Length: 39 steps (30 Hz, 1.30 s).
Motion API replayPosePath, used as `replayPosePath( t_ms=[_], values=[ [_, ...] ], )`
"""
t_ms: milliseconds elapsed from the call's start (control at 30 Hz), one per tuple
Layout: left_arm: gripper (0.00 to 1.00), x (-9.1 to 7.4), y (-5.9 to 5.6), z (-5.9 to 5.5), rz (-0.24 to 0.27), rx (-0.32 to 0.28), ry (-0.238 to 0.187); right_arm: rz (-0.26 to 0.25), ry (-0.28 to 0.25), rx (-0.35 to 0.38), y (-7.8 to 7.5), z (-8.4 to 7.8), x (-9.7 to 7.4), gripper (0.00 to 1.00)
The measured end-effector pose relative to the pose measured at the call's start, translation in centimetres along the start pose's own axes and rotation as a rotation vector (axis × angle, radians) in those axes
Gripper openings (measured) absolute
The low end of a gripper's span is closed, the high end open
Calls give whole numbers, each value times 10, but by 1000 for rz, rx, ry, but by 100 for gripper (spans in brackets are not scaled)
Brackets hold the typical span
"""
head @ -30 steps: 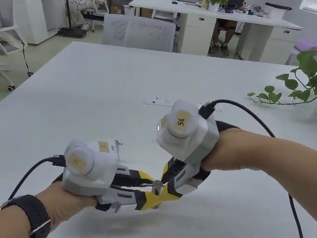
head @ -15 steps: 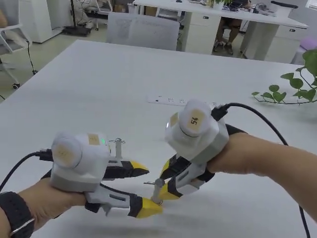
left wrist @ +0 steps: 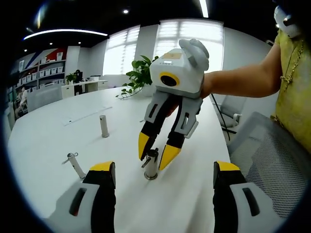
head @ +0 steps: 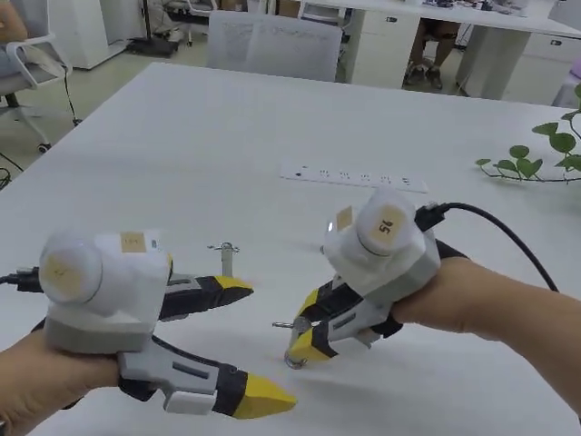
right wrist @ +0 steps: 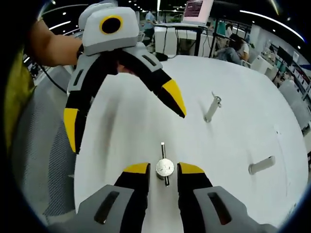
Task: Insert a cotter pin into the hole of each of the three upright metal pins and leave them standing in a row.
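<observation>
A short metal pin (right wrist: 165,168) stands on the white table with a cotter pin (right wrist: 162,147) through its head. My right gripper (right wrist: 164,171) is shut on it, one yellow-tipped finger on each side. The left gripper view shows the same metal pin (left wrist: 151,165) between the right gripper (left wrist: 156,151) fingertips. My left gripper (left wrist: 164,169) is open and empty, a short way back from it. In the head view the left gripper (head: 256,341) sits left of the held metal pin (head: 299,322). A second pin (head: 227,259) holding a cotter pin stands further left. A plain third pin (left wrist: 104,126) stands upright beyond.
A white power strip (head: 354,177) lies across the middle of the table (head: 227,136). A leafy plant (head: 545,154) reaches in from the right edge. Chairs and desks stand beyond the far edge. A black cable (head: 508,241) trails from the right gripper.
My left gripper has opened, let go at the held pin and drawn back to the left. The cotter pin stays in that pin. My right gripper keeps its hold.
</observation>
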<state>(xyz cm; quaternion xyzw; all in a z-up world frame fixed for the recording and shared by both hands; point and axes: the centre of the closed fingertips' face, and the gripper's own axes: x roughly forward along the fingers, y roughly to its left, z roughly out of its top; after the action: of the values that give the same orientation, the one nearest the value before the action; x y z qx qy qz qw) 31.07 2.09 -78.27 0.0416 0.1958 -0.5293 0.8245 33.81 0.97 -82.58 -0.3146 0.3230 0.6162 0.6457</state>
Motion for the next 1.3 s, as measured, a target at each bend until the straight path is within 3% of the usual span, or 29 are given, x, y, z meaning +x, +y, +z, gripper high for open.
replayPosePath(
  t_ms=[300, 467, 767, 1033, 1300],
  values=[
    [94, -13, 6, -2, 83, -38, -5, 1, -21, -3, 0, 2, 3, 22],
    [95, -27, 14, -4, 139, -62, -21, -1, -33, 1, -1, 2, 6, 22],
    [92, -47, 16, -13, 201, -98, -28, -2, -50, 4, -4, 2, 10, 20],
    [90, -50, 13, -19, 214, -121, -22, -7, -99, 8, -4, 3, 11, 15],
    [88, -51, 13, -23, 223, -133, -12, -9, -100, 14, -10, 3, 10, 13]
  ],
)
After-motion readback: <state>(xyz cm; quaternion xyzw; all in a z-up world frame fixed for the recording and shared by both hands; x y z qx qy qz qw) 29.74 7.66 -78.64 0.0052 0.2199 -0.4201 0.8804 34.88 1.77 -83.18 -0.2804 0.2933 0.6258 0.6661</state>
